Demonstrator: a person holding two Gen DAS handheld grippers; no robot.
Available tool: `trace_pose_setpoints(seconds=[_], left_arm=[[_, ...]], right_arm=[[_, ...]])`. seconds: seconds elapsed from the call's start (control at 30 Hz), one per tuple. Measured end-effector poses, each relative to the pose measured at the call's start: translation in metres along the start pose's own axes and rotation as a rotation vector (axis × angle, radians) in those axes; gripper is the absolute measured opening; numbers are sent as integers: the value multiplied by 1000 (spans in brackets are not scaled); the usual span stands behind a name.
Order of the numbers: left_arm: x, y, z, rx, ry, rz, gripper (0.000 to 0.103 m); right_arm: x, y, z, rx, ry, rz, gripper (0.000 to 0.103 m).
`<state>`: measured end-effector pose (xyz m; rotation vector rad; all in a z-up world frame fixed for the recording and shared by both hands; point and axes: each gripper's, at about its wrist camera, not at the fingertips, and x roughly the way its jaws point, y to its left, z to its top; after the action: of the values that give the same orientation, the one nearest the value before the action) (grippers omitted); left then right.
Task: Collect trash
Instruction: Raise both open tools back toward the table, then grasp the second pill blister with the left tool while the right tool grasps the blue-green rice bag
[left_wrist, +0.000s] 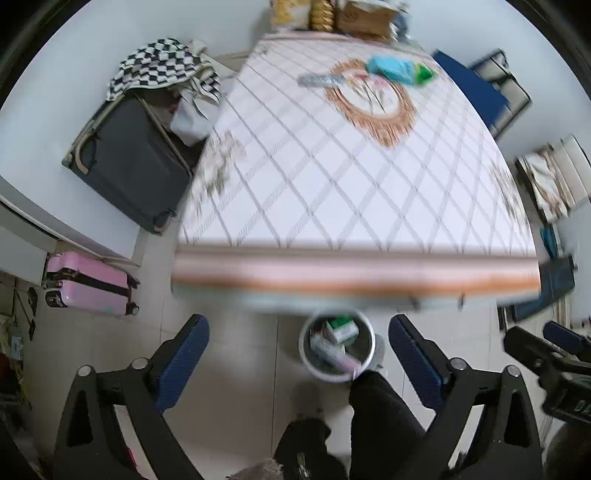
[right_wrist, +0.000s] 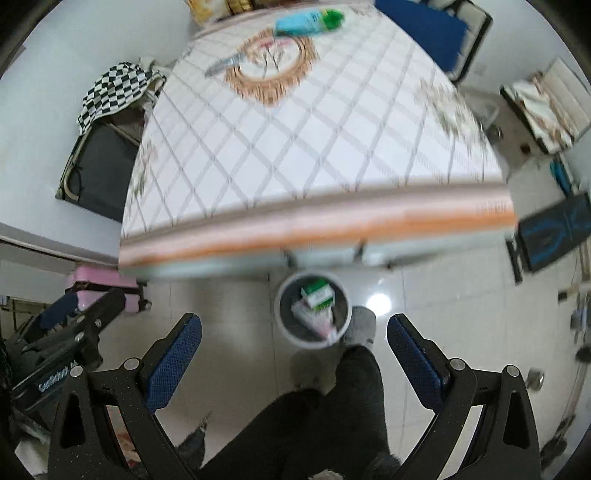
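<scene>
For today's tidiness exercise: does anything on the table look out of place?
Yes. A blue-and-green bottle lies on its side on the table, with a flat silvery wrapper beside it. Other trash already sits in the bin on the floor.

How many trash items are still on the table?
2: a blue-green bottle at the far end, and a grey flat wrapper just left of it. Both views are blurred; smaller bits could be missed.

Left gripper (left_wrist: 297, 354) and right gripper (right_wrist: 293, 350) both gape wide, empty.
</scene>
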<state>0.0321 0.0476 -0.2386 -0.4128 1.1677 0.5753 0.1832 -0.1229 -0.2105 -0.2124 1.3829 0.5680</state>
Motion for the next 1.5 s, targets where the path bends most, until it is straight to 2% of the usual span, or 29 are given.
trace_pose_setpoints(seconds=[0.1, 0.2, 0.27, 0.3, 0.4, 0.53, 0.7, 0.8, 0.93, 1.0, 1.03, 1.07, 1.1, 1.13, 1.17, 1.23, 1.3, 1.33, 1.4, 1.47, 1.5], left_arm=[[8, 1, 45, -50, -26, 25, 103], [28, -2, 98, -111, -25, 64, 103], [47, -1, 135, -164, -13, 75, 103], [58, 0, 155, -191, 1, 87, 103], [85, 0, 202, -248, 44, 81, 103], [148, -3, 281, -289, 117, 98, 103], [208, 7, 339, -489, 202, 32, 102], [243, 15, 363, -660, 261, -49, 102], [284, 33, 380, -925, 329, -140, 102], [296, 38, 386, -1006, 349, -147, 100], [297, 39, 389, -1027, 363, -112, 99], [296, 40, 392, -1035, 355, -94, 97], [295, 39, 396, -1024, 347, -61, 88], [293, 36, 401, -984, 357, 7, 84], [292, 33, 403, -952, 359, 42, 81], [291, 24, 405, -877, 362, 80, 81], [288, 17, 403, -805, 344, 101, 78], [286, 11, 402, -735, 329, 107, 78], [280, -4, 398, -574, 311, 102, 76], [273, -24, 384, -365, 305, 95, 76], [268, -29, 375, -293, 303, 97, 76]], right_arm=[[-1, -5, 54, 25, -18, 16, 102], [6, -20, 123, 65, -24, 33, 102], [19, -34, 184, 91, -23, 42, 102], [27, -37, 207, 95, -23, 41, 102], [63, -59, 305, 111, -24, 8, 102], [110, -81, 420, 126, -7, 11, 102], [172, -96, 540, 139, 6, 15, 102], [203, -100, 589, 180, 13, 27, 102], [240, -98, 626, 251, 35, 57, 101], [254, -94, 634, 280, 42, 75, 101], [260, -92, 638, 287, 44, 79, 101], [266, -90, 641, 293, 45, 74, 96], [271, -88, 644, 299, 45, 74, 90], [275, -87, 646, 309, 47, 80, 87], [280, -86, 647, 320, 50, 81, 82], [281, -85, 644, 337, 36, 96, 77], [278, -82, 641, 320, 21, 94, 55], [276, -82, 639, 315, 11, 101, 50], [269, -86, 631, 310, 2, 105, 48], [260, -92, 618, 304, -3, 105, 47], [255, -96, 611, 301, -3, 101, 47]])
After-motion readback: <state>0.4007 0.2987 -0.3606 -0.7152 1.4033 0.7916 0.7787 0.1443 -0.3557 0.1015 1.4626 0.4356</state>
